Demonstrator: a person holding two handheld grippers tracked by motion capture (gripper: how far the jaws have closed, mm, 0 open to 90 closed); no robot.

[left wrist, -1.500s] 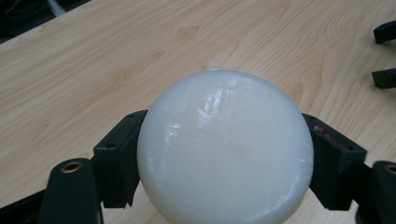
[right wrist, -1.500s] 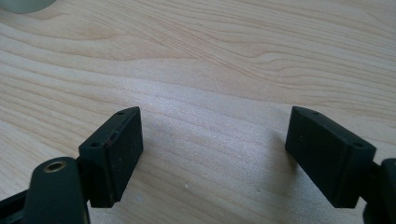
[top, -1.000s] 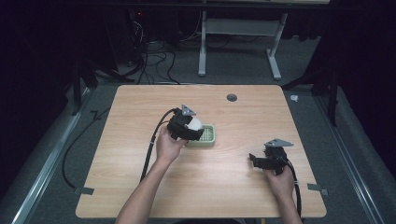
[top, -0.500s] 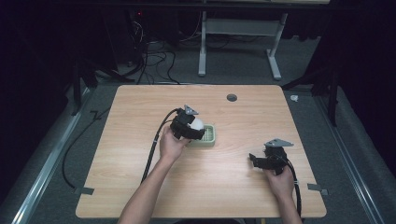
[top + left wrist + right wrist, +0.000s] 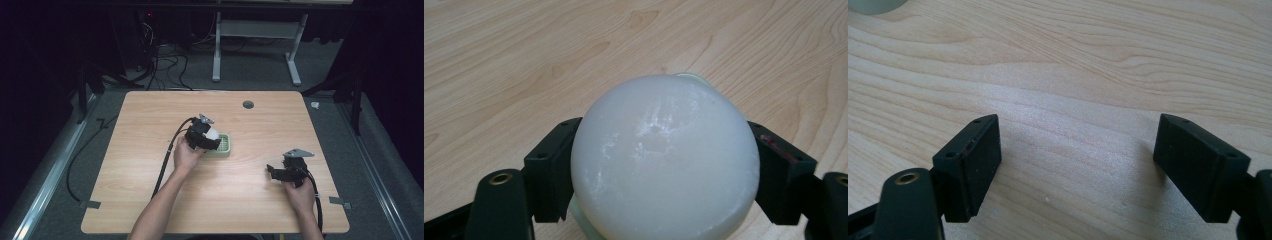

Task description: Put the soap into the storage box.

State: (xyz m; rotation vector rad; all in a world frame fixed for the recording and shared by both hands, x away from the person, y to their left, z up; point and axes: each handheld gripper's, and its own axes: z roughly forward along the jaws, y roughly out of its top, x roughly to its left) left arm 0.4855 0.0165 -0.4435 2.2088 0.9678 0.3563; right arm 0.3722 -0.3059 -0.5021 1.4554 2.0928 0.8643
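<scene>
Wooden table, left gripper clamping white soap

One white ball, one green tray

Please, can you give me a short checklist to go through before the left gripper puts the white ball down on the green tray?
1. White ball is held between both jaws of the left gripper: ok.
2. Ball is over the green tray: ok in the high view; a green edge peeks out behind the ball in the left gripper view.
3. Ball already rests on the tray: cannot tell, the ball hides the contact.
4. Tray lies flat on the table: ok.
5. Right gripper is well apart from the tray, jaws open with nothing between them: ok.
6. Left gripper's cable trails away from the tray: ok.
</scene>
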